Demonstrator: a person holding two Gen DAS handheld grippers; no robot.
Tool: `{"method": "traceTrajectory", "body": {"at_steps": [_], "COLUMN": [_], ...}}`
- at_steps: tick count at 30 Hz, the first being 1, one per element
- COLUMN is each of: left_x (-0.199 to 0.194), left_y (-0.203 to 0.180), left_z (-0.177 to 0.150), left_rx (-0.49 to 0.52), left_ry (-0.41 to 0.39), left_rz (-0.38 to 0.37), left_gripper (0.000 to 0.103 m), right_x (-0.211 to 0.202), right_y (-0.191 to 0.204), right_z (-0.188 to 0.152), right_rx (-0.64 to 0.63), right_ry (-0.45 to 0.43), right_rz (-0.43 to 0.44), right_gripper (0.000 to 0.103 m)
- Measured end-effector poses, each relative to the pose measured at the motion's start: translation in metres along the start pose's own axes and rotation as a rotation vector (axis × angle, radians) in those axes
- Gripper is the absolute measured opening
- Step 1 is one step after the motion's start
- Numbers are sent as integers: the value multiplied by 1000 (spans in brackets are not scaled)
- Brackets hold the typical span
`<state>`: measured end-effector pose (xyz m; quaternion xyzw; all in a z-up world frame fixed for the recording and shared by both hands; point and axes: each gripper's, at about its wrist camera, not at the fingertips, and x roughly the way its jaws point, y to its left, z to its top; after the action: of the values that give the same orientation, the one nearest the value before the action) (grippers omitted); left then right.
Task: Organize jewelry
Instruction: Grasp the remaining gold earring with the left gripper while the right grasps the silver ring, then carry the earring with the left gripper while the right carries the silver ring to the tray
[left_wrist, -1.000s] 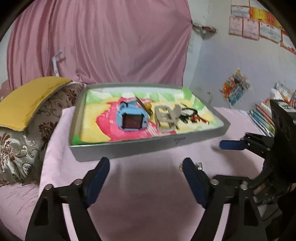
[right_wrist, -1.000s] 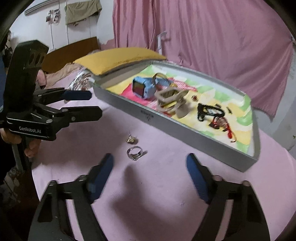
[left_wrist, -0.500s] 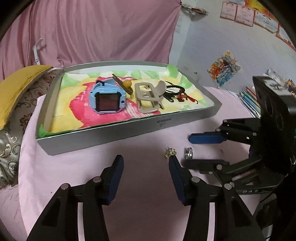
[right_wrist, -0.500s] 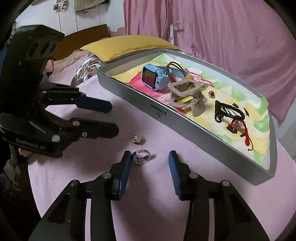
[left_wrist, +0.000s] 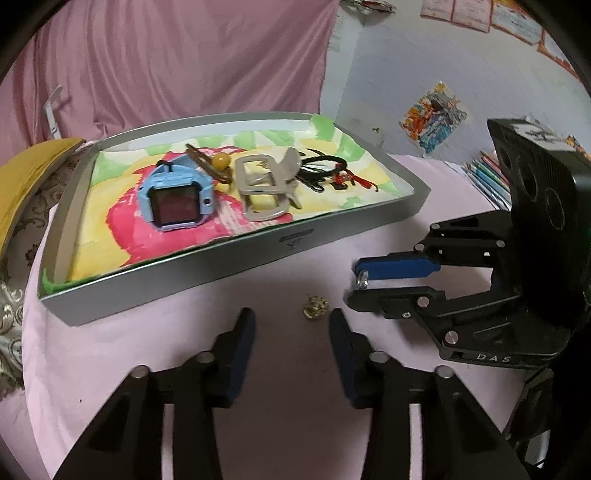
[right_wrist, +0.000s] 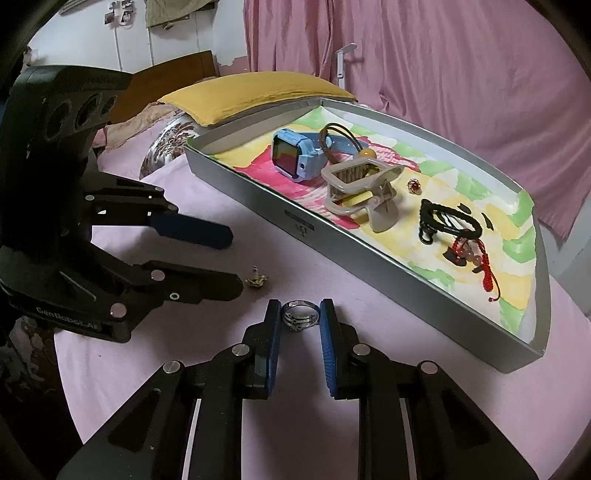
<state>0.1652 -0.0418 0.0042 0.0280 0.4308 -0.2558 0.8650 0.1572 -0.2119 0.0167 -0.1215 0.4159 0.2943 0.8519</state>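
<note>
Pink cloth (right_wrist: 388, 376) is covering the tabletop, and this soft cloth is the first risk for you. Your right claw (right_wrist: 298, 317) is closing narrowly on the silver ring (right_wrist: 300, 316), which is lying flat between the blue pads (right_wrist: 274, 334); the pads look like they are touching its sides, but I cannot tell how firm the grip is. If you are pressing too low, the pads may be catching the cloth and pulling it up together with the ring. If the grip is only on the thin edge, the ring may be flipping out and rolling away.

Your left claw (left_wrist: 291, 325) is standing half open and holding nothing, just behind the small gold earring (left_wrist: 314, 307), which is lying on the cloth near the grey tray (left_wrist: 236, 266). Both claws are working very close, so one may be knocking the other or pushing the earring aside.

The tray is already holding a blue watch (right_wrist: 295, 157), a beige hair clip (right_wrist: 364, 192) and black and red bracelets (right_wrist: 452, 230), so a careless drop may be tangling them.
</note>
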Motion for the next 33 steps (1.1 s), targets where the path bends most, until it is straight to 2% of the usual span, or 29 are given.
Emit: {"method": "traceTrajectory", "body": {"at_steps": [10,13,14,20,28,33], "left_x": [8,11,12,13,0,-20], "left_y": [-11,-16,-17,-19,-21,-23], "left_z": [8,12,13,13,7,14], "left_rx": [55,82,88,93,67,45], "left_ry": [17,29,35,31,-49,-170], "left_rz": [19,33,35,26,17,37], "left_gripper": [24,18,13,13,12,12], "right_x": [-7,-6,-7,-7,-20,-39], "right_y": [-7,-10,-10,-13,-14,-12], "right_z": [-6,-8,-8,-11,-15,-11], "right_rx": [18,24,26,47,95,107], "right_ry": [-3,-4,-4,-13,-90,-189], "right_rz": [-20,-19,-19,-24,-36,-74], "right_gripper": [18,18,18,18,18,18]}}
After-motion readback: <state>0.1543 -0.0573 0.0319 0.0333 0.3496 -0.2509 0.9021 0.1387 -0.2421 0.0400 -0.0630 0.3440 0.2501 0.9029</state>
